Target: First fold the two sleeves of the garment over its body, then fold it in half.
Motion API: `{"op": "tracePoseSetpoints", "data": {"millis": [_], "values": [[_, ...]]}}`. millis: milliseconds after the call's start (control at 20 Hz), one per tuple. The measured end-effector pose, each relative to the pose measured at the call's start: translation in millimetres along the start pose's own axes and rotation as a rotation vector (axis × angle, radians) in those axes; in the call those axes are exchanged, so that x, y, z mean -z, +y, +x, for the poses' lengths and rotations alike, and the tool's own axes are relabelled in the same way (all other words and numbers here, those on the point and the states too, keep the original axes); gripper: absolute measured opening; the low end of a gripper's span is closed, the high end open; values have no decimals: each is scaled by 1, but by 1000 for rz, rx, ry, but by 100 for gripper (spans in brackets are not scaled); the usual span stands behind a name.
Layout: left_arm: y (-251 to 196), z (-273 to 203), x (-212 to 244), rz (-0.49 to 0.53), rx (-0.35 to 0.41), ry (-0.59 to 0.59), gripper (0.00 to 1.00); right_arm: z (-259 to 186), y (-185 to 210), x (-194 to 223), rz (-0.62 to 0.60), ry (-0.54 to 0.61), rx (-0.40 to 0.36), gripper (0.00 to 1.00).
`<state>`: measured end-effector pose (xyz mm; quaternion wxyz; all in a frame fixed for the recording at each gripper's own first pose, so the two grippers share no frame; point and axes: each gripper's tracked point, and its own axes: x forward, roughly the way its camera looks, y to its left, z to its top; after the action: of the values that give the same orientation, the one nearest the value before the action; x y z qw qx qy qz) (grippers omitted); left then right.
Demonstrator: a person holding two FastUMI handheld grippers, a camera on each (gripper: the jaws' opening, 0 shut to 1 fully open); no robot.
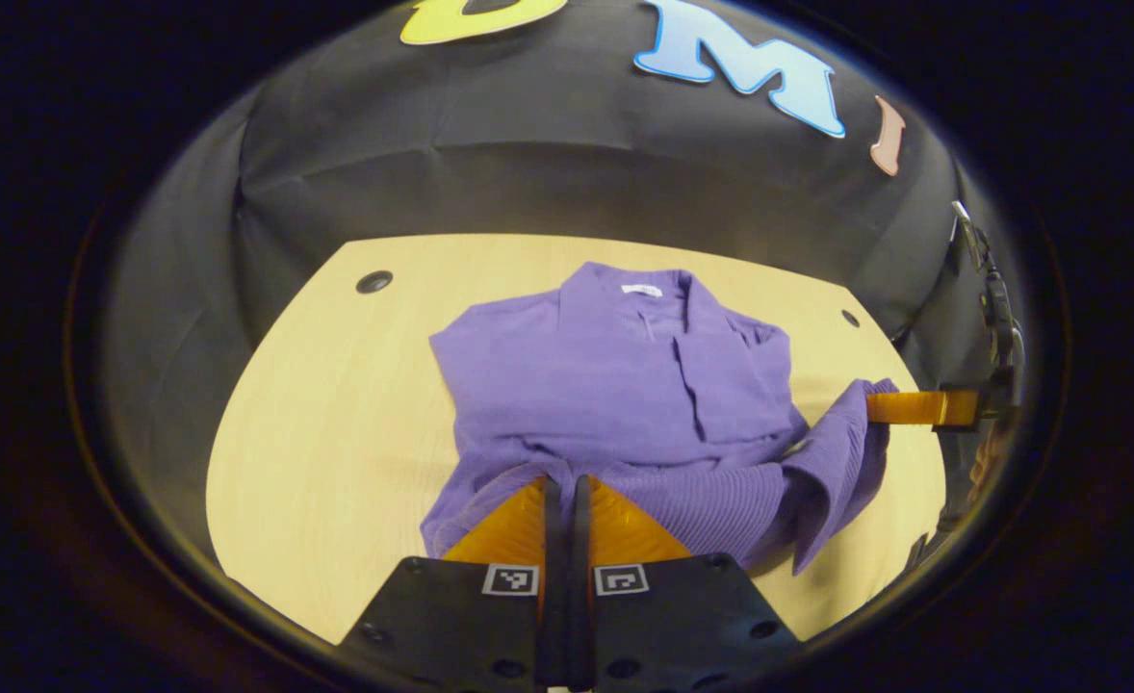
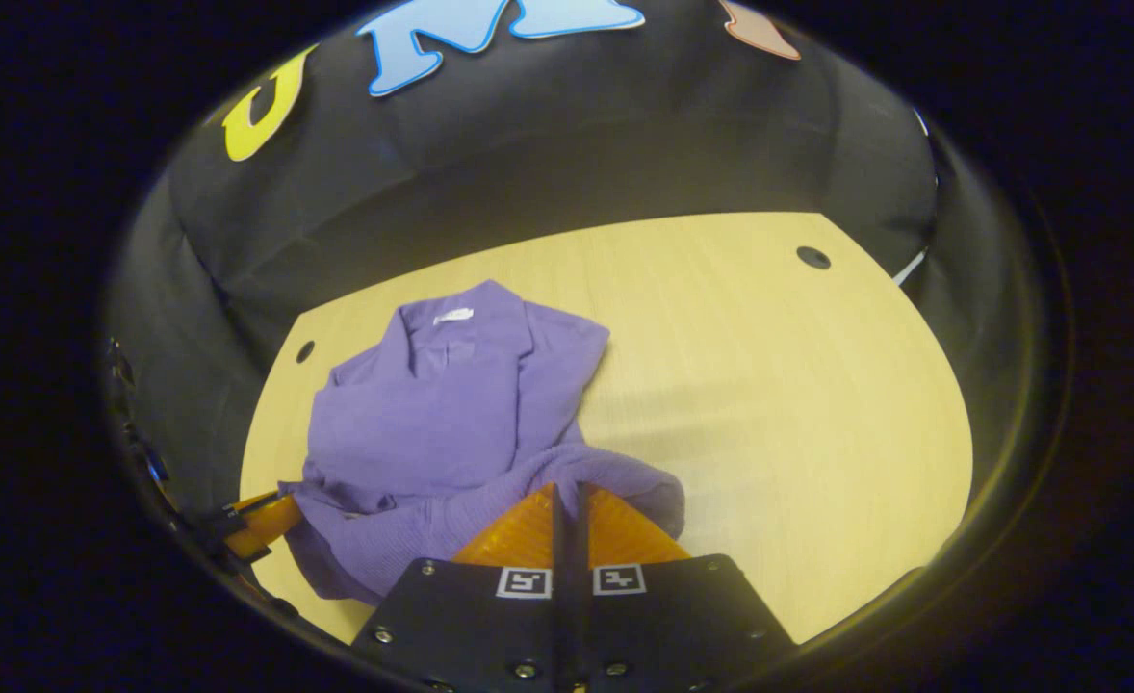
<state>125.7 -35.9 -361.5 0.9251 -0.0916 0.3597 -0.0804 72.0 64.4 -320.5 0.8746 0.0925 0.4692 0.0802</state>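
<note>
Currently the purple garment (image 1: 615,385) lies on the counter (image 1: 336,423), collar at the far end from both grippers and hem nearest them. Both sleeves appear already folded over the body, so the halving fold looks to be the step in hand.

Left gripper (image 1: 567,491): jaws clenched, with the ribbed hem (image 1: 682,500) bunched directly at their tips. Cloth sits between them as far as can be judged, though how deep the bite goes cannot be told.

Right gripper (image 2: 567,496): jaws likewise clenched on the hem, the fabric rising in a hump just ahead of them. In the left gripper view this same tool enters from the side, holding the opposite hem corner clear of the counter, the cloth draping below it.

Risks noted:
- Shallow grip. If either pair of jaws holds only the outer ribbed layer, the under layer could stay behind and the fold come out uneven.
- Uneven lift. One corner sits higher than the other; carrying the hem forward at different heights or speeds would likely skew the fold line.
- Disturbed sleeves. Dragging the hem across the body instead of lifting it over may pull the folded sleeves loose.
- Loose knit. The cloth looks soft and slack; it may sag between the two grippers and crease in the middle.
</note>
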Motion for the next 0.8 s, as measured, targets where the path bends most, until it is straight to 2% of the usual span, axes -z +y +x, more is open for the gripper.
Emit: {"op": "tracePoseSetpoints", "data": {"millis": [400, 800], "values": [[11, 64, -85, -16, 5, -83, 7, 54, 7, -84, 37, -100, -19, 1], [14, 131, -137, -25, 13, -122, 7, 123, 1, -127, 77, -141, -8, 1]]}}
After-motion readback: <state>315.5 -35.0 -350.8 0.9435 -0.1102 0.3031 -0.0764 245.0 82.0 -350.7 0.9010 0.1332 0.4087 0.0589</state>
